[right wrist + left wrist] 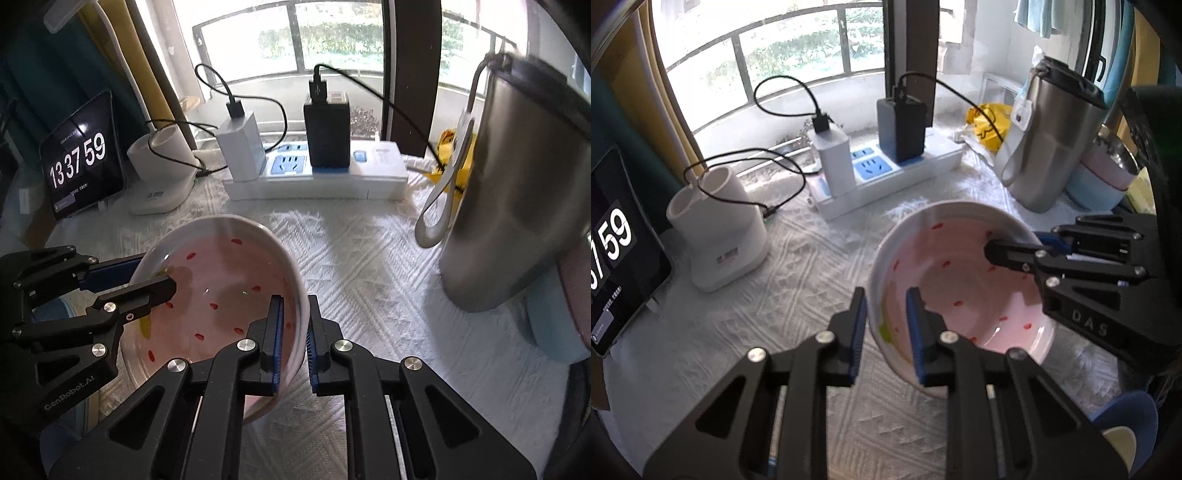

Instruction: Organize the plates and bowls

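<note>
Left gripper point(886, 328): clamped across the near rim of the pink bowl point(960, 280), one pad inside, one outside. Right gripper point(295, 339): clenched likewise on the opposite rim. Both are pitched steeply downward, converging from either side.

Pink bowl: red-speckled, held tilted just over the white quilted cloth point(369, 258), in front of the power strip point(317, 181).

Step judged: bowl secured two-handed, carry not yet made. Next move calls for matched travel, likely toward the stacked bowls point(1104, 177) behind the steel tumbler point(1052, 140).
</note>
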